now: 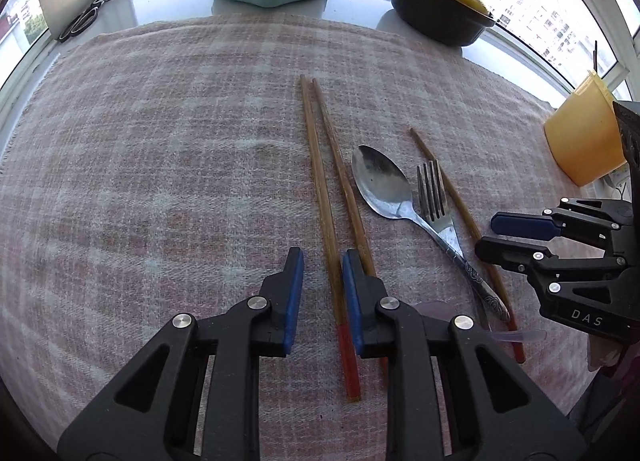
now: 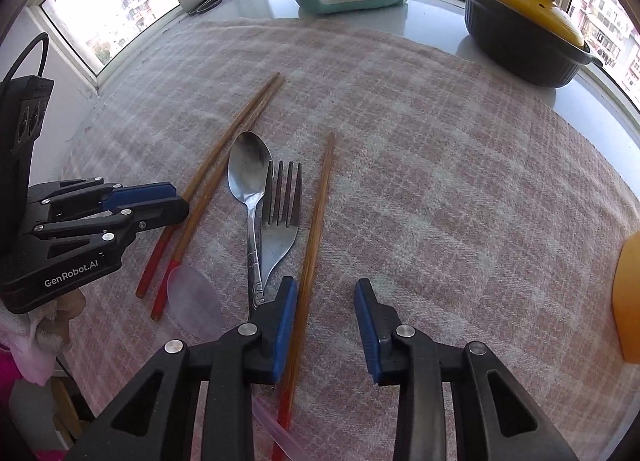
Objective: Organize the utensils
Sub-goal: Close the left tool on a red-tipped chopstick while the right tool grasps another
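The left gripper (image 1: 322, 257) stood partly open astride one chopstick (image 1: 320, 181), pads clear. The right gripper (image 2: 326, 287) stood partly open astride a separate chopstick (image 2: 316, 221), ungripped.

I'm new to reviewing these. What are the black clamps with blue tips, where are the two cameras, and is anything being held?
They are handheld grippers, each carrying its own fisheye camera looking along its fingers. The left gripper straddles one chopstick of a pair; the right gripper straddles a single chopstick. Neither is visibly clamped yet, so nothing is held. A spoon, a fork and a translucent plastic spoon lie on the checked cloth. An orange cup stands nearby.
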The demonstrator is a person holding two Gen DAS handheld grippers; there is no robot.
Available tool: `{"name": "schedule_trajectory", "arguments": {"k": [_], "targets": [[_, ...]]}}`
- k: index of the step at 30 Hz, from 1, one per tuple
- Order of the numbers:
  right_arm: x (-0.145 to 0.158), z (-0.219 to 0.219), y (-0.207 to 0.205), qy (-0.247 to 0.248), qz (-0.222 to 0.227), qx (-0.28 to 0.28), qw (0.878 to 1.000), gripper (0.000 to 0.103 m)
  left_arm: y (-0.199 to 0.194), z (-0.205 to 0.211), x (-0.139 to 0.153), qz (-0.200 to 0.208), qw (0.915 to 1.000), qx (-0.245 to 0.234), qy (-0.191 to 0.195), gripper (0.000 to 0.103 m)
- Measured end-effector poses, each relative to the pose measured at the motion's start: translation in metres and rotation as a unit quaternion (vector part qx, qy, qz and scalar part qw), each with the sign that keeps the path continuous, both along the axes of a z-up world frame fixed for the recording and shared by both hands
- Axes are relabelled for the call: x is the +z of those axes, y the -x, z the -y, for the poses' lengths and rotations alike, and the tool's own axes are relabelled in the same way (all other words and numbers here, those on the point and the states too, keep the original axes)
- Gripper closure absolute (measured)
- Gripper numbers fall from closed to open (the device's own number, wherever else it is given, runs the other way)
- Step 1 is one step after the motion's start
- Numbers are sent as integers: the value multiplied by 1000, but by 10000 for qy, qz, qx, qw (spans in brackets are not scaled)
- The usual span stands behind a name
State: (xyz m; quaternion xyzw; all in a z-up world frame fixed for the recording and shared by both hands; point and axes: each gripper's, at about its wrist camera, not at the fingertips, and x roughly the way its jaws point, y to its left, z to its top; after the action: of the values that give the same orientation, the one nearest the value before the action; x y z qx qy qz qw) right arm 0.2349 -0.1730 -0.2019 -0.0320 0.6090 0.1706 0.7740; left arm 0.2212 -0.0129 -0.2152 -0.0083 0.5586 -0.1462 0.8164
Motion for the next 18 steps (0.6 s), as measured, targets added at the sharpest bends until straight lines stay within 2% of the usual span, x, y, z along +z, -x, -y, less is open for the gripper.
{"name": "schedule_trajectory", "arguments": {"k": [7,10,14,18], "targets": [[-2,-14,-8,360,46,152,9992,77,-10,5,-1,62,9998,-126,-154,87],[-2,-18,-10,542,64,236,9982,82,-15,-1,-2,-12,10000,-59,-66,95],[-2,-17,-12,640,6,326,9974,89,-13,-10,-1,6,9998,-82,-198,97],[-2,-14,-16,676,-52,331,9971,90,-15,-16,-1,-79,9996,-66,-251,97]]}}
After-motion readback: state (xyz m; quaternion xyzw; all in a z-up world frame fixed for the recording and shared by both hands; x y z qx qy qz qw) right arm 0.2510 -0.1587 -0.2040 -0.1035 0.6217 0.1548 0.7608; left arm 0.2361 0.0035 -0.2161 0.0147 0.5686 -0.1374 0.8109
